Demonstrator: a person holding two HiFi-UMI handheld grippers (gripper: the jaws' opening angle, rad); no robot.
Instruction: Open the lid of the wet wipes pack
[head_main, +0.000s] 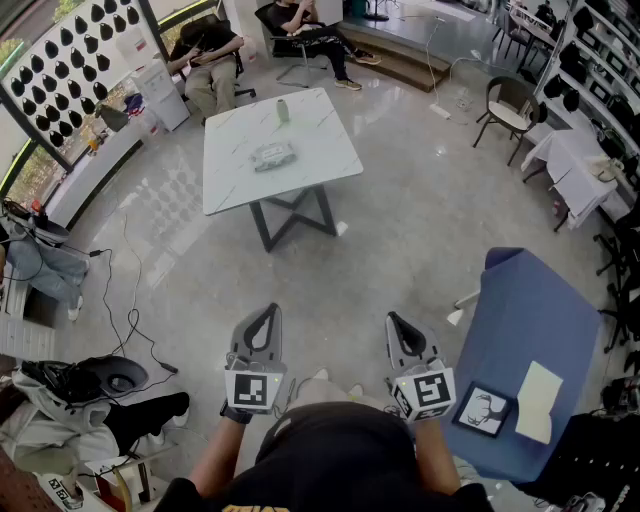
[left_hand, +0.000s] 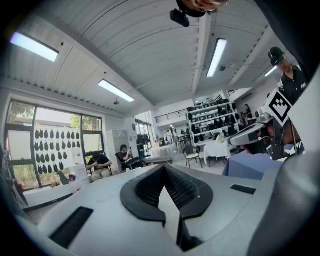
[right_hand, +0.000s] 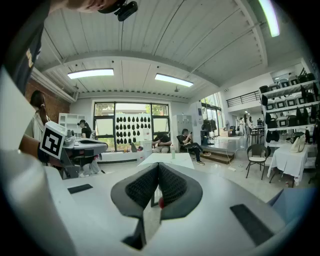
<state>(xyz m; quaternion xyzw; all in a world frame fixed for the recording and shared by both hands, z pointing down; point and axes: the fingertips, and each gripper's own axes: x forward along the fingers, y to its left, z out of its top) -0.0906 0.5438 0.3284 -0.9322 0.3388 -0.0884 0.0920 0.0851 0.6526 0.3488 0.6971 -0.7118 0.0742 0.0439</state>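
On far table (head_main: 322, 158), pack (head_main: 272, 156) and bottle (head_main: 283, 110)

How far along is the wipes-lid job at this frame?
Nothing looks done yet. The wet wipes pack lies on the white table across the floor. Left gripper and right gripper are shut, empty, far from it. Approaching and opening the lid remain.

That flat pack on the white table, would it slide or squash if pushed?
The wet wipes pack lies flat and low, so it probably won't tip. Its wrapper looks soft, so it may dent. On the smooth table, it could slide when pushed.
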